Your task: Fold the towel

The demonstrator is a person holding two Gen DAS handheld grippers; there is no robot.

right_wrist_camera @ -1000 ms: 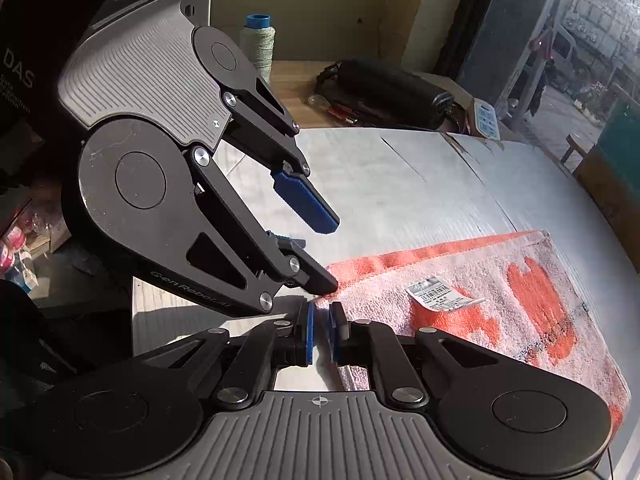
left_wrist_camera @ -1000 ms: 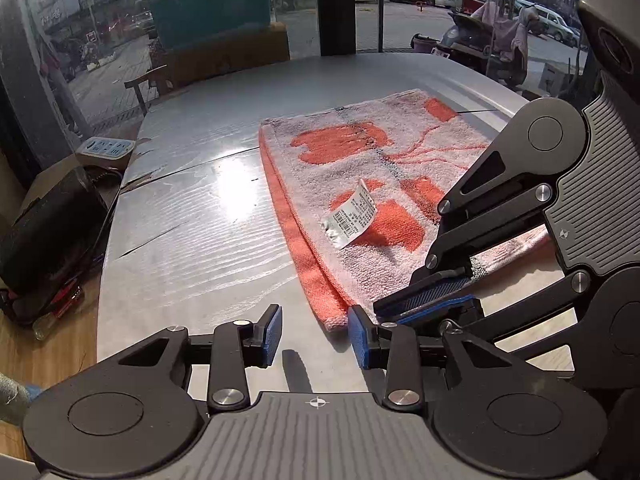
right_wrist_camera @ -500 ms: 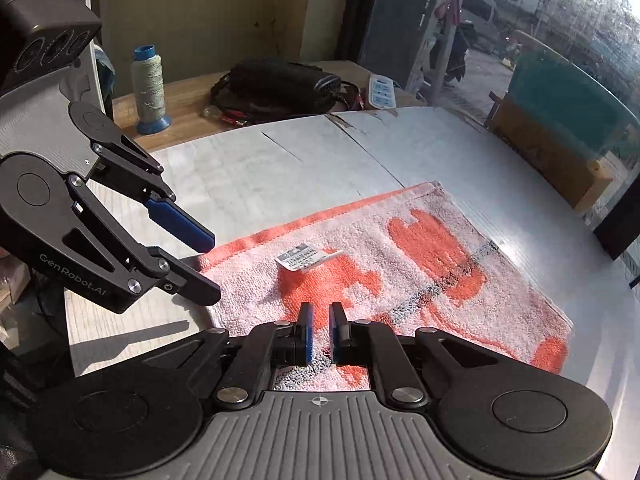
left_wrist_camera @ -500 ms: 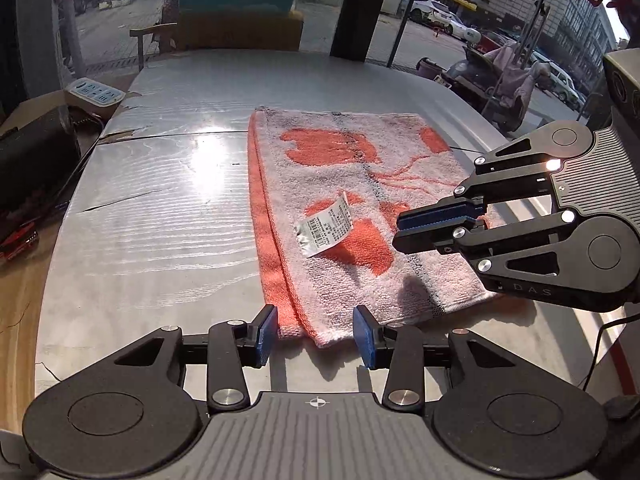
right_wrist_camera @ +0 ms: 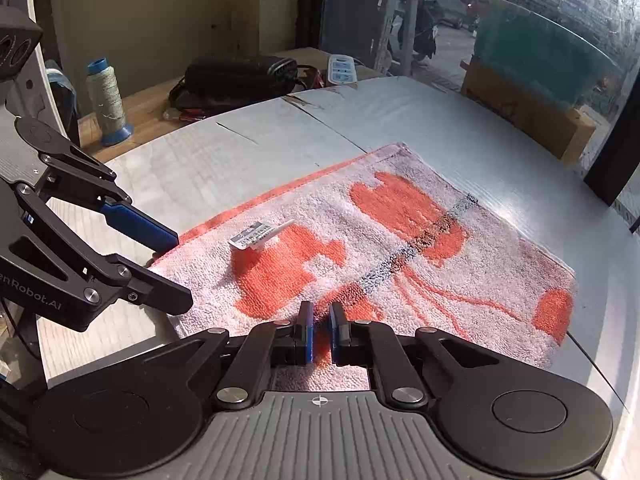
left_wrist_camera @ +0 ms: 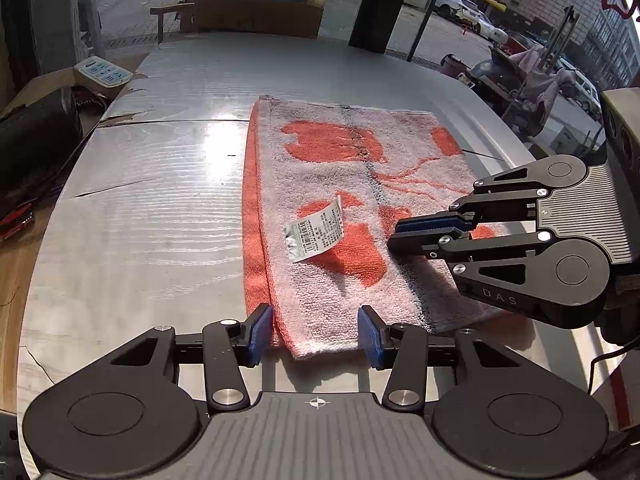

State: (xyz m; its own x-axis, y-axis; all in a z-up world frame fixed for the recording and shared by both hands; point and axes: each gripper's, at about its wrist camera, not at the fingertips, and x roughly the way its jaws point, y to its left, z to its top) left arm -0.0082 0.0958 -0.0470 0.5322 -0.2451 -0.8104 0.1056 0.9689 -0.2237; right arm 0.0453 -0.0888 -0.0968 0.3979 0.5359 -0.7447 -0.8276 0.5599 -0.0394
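Left wrist: wide left tongs [left_wrist_camera: 316, 334] straddle towel [left_wrist_camera: 352, 184] edge (right tongs [right_wrist_camera: 319, 338] narrow).

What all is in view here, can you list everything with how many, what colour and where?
towel: one, white with orange shapes, flat on the table
label: one, white, on the towel
table: one, silver-grey, under the towel
thread spool: one, pale with blue ends, wooden ledge
power strip: one, white and blue, ledge
black bag: one, ledge
left gripper: blue fingers open astride the towel's near corner
right gripper: nearly shut over the towel
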